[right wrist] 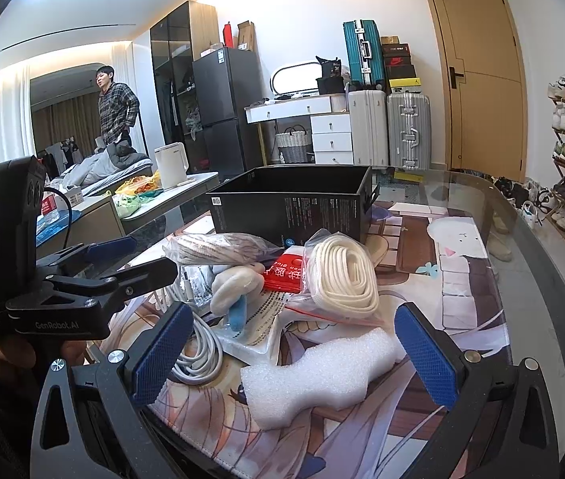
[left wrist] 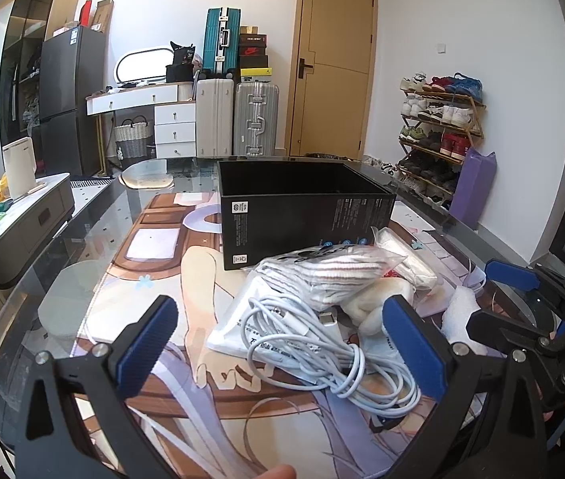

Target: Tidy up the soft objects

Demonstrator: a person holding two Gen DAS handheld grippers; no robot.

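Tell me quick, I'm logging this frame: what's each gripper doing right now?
Left gripper: open, holding nothing, above the white cable bundle.
Right gripper: open, holding nothing, white foam piece between its fingers, untouched.

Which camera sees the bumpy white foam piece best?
The right wrist camera. The foam piece lies whole and close between the open right claw fingers. The left wrist camera shows only part of the foam, off at the right, partly hidden behind the right claw.
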